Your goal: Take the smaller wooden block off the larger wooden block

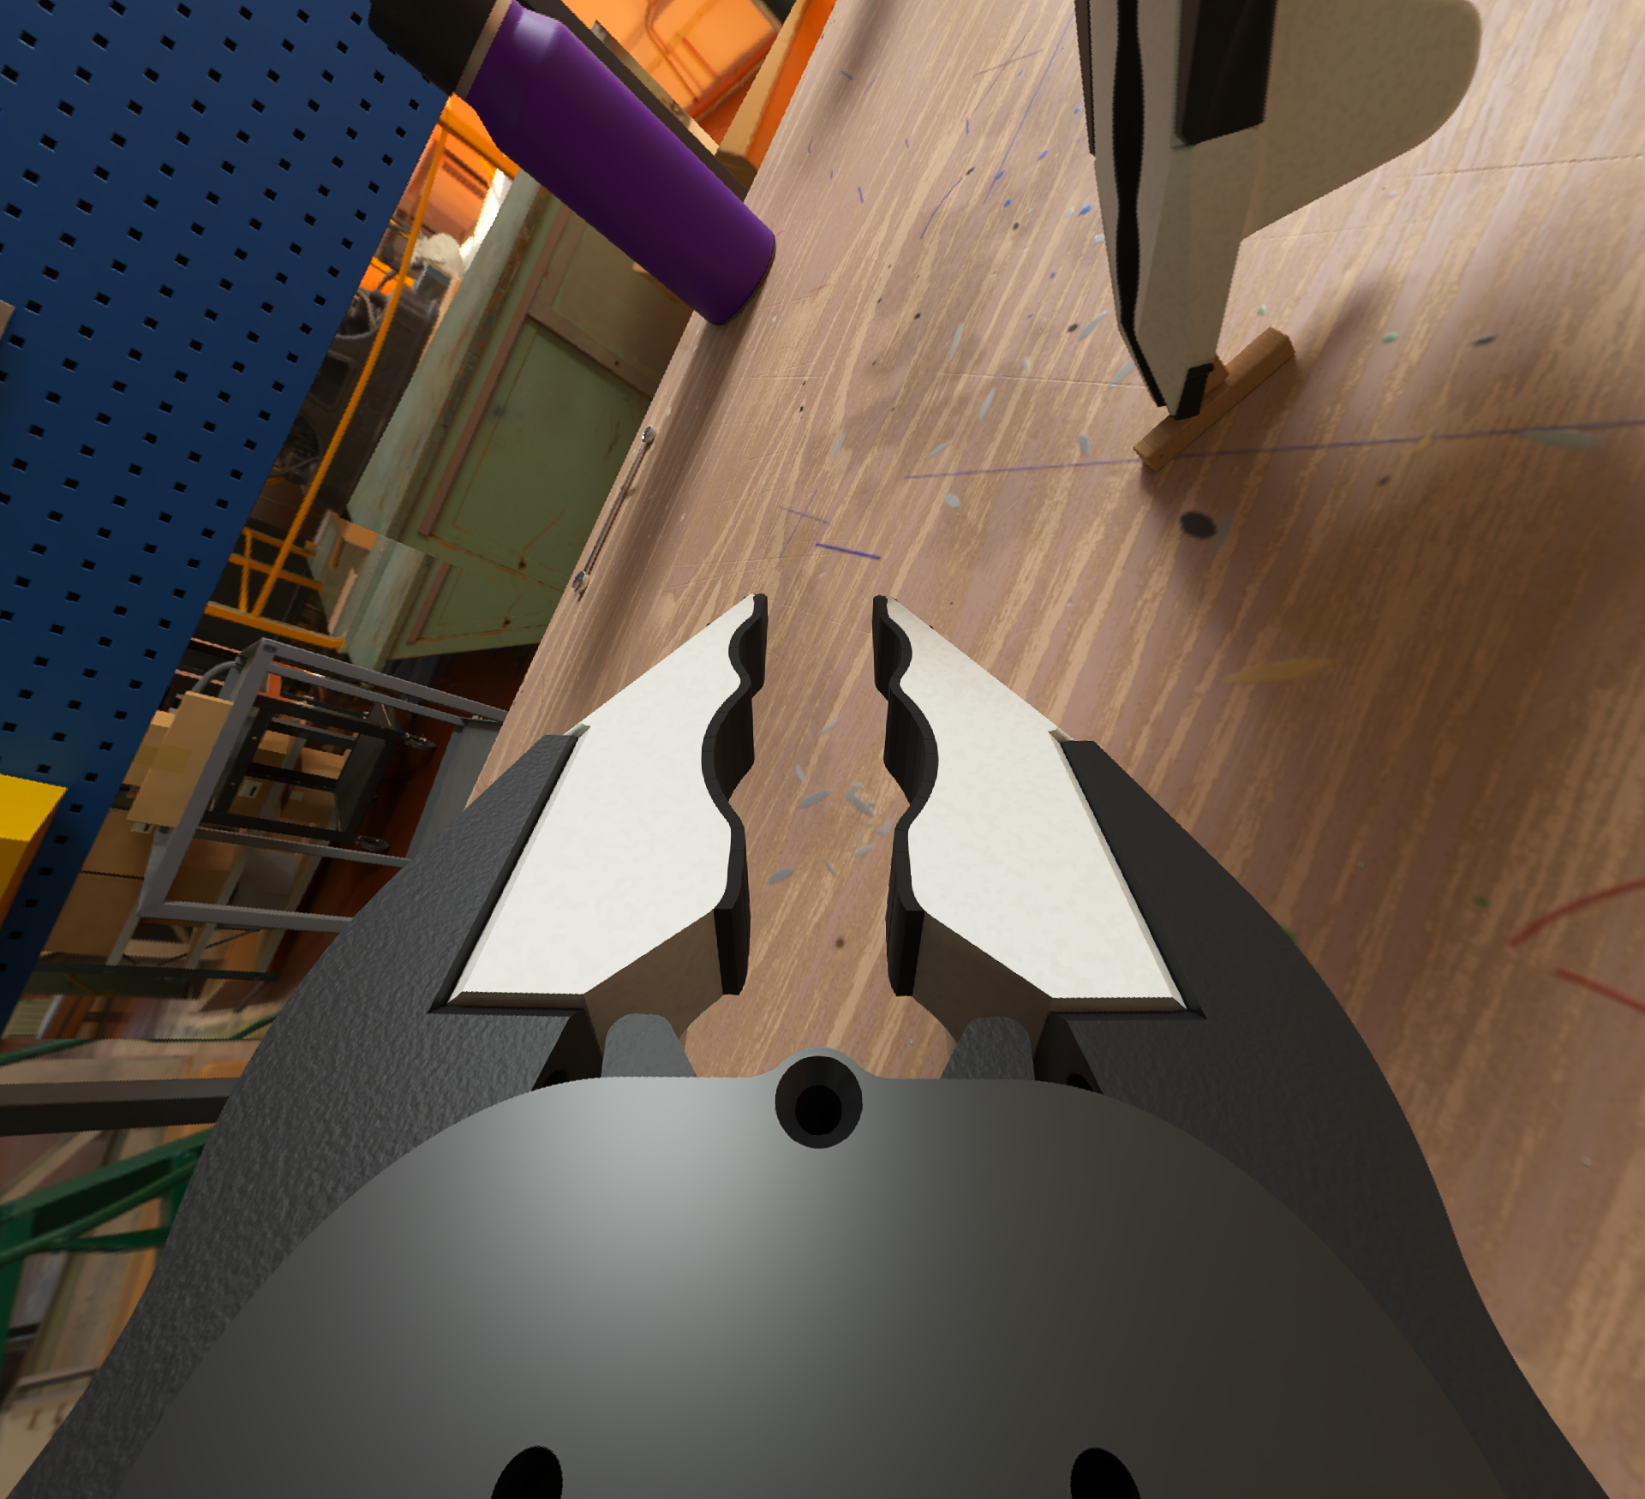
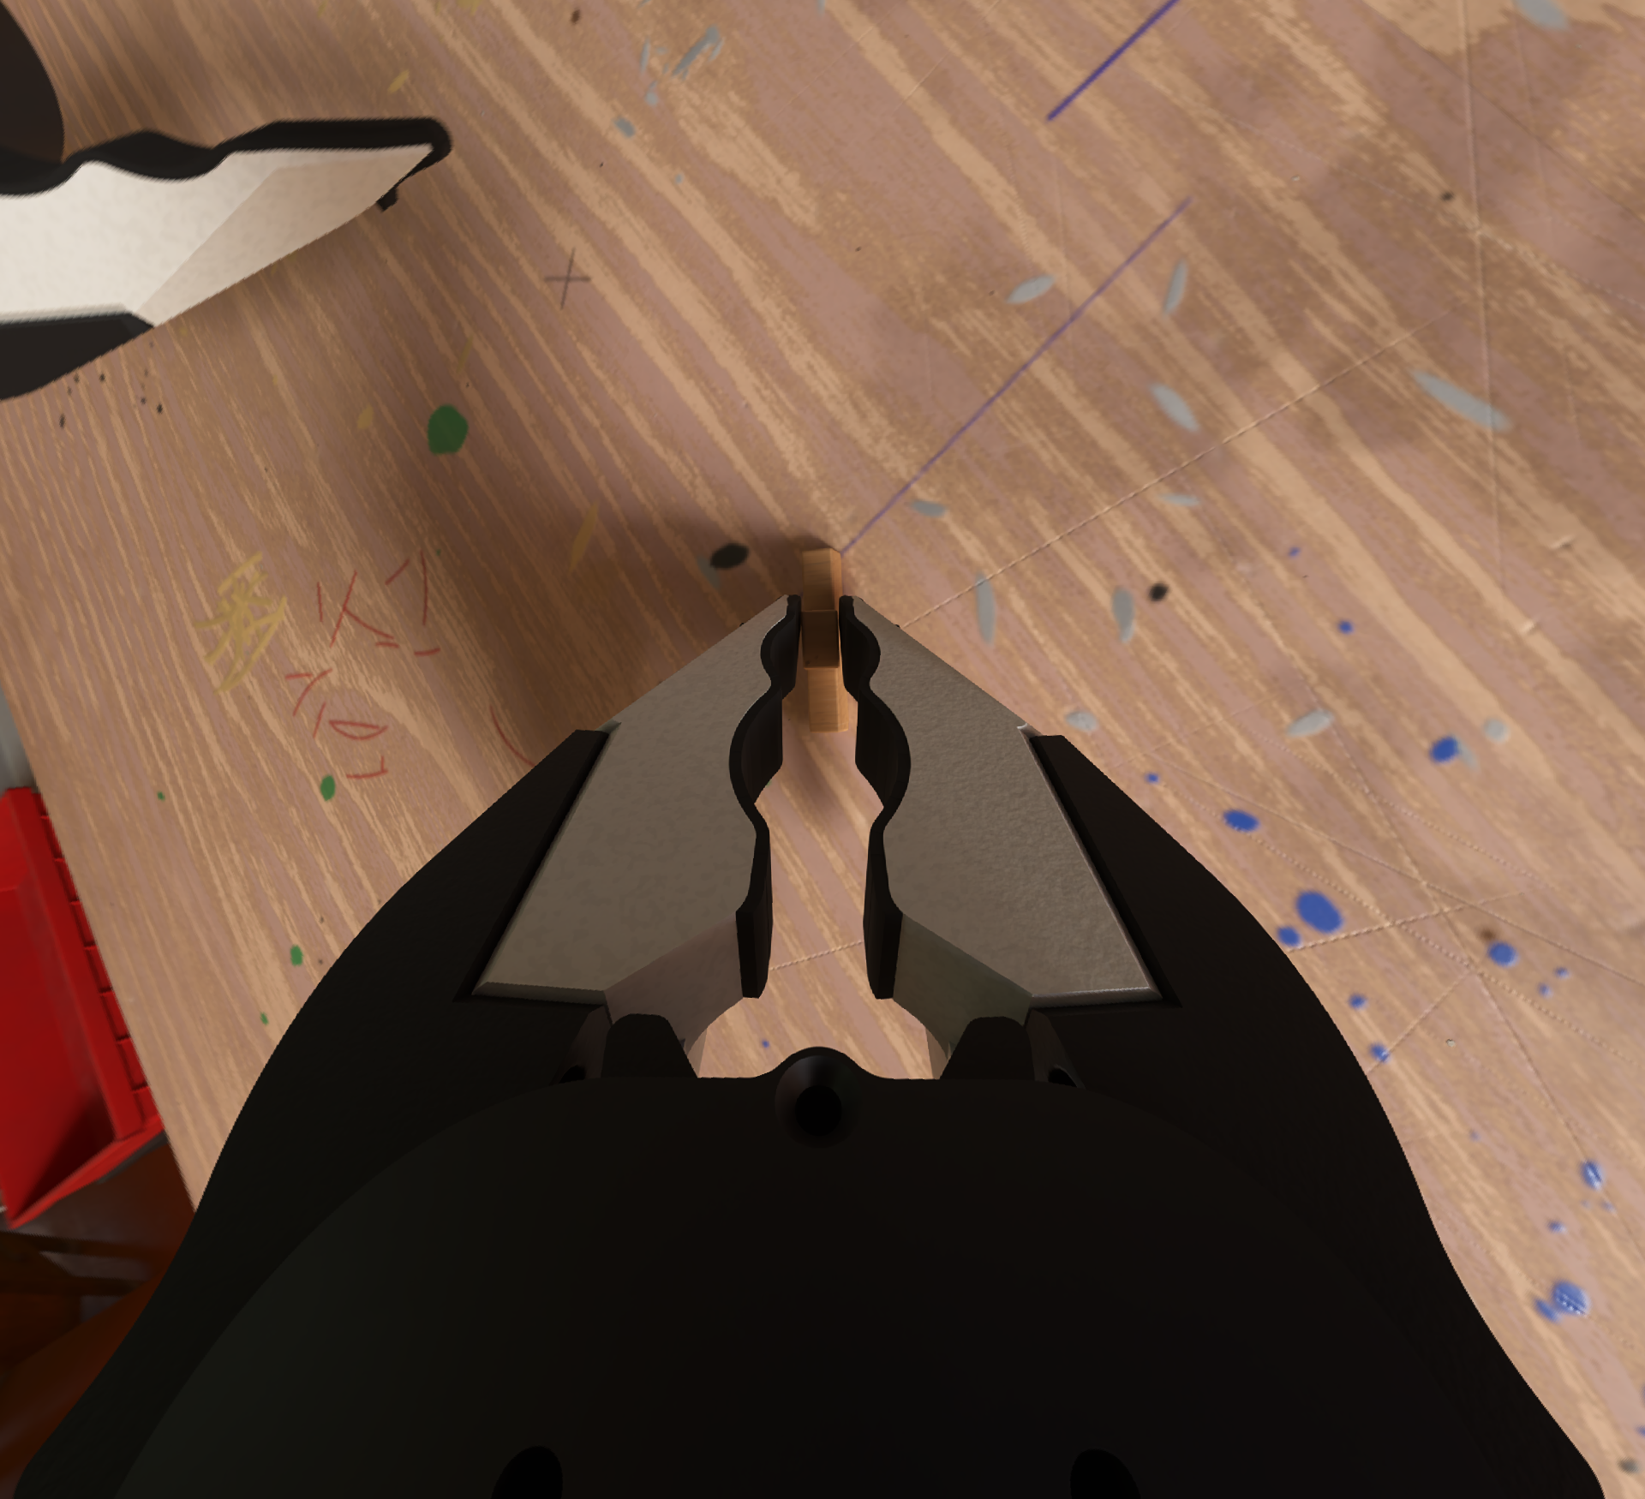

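The left hand-held gripper (image 1: 819,611) is hovering over the wooden surface (image 1: 1335,744), and its two fingers are standing apart with a clear gap and nothing between them; only the paint-flecked surface is showing through. In the left wrist view the right hand-held gripper (image 1: 1188,397) is pointing down, well apart from the left one, and its tips are meeting the wooden blocks (image 1: 1246,379), which are lying on the surface beside a thin blue line. In the right wrist view the right hand-held gripper (image 2: 819,611) is closing narrowly on the smaller wooden block (image 2: 819,611): its dark pads (image 2: 783,646) are pressing on both sides of this block. Under it the larger wooden block (image 2: 823,700) is lying flat on the surface (image 2: 1157,299), and it is showing a little past the fingertips and again in the gap behind them. I cannot tell whether the smaller block is touching the larger one or is lifted a little above it. A purple bottle (image 1: 614,148) with a dark cap is standing near the far edge of the surface, next to a blue pegboard (image 1: 178,255). A thin metal wrench (image 1: 614,508) is lying close to that same edge. A red bin (image 2: 53,1002) is sitting at the left border of the right wrist view, and the fingers of the left hand-held gripper (image 2: 383,23) are appearing in the upper left corner there.
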### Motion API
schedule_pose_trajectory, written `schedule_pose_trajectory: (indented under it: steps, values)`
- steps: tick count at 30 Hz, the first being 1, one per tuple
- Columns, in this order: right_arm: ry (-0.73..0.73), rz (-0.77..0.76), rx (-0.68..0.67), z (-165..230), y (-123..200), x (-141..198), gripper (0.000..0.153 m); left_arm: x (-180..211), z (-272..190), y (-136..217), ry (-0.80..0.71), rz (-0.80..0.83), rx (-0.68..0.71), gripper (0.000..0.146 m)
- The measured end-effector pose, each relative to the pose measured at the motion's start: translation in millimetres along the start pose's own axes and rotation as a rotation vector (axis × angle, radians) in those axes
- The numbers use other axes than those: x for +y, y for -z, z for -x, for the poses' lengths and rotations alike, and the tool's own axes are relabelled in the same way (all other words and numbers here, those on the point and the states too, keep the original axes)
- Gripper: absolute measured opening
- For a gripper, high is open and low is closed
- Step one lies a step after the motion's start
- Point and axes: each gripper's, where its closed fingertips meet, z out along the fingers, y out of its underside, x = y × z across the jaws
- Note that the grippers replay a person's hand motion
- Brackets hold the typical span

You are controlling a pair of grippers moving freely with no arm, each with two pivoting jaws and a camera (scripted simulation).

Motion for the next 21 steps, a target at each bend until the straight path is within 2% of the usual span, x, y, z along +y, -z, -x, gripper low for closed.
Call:
schedule_pose_trajectory:
  steps: [5, 8, 15, 21]
  values:
    - [0.100, -0.036, 0.087, 3.8, 0.4, 4.1, 0.008, -3.5, -2.8, -1.0, -0.033, -0.007, -0.008, 0.023]
    - [0.173, -0.037, 0.143, 4.3, 3.1, 5.0, 0.007, -3.2, -5.1, -1.7, -0.103, -0.013, -0.023, 0.023]
    - [0.275, -0.072, 0.182, 41.0, 52.4, -16.3, 0.007, -10.0, -7.0, 0.3, -0.277, -0.026, -0.098, 0.023]
    - [0.346, -0.034, 0.226, 59.0, 55.9, -11.5, 0.007, -24.4, -25.1, 0.8, -0.411, -0.031, -0.112, 0.023]
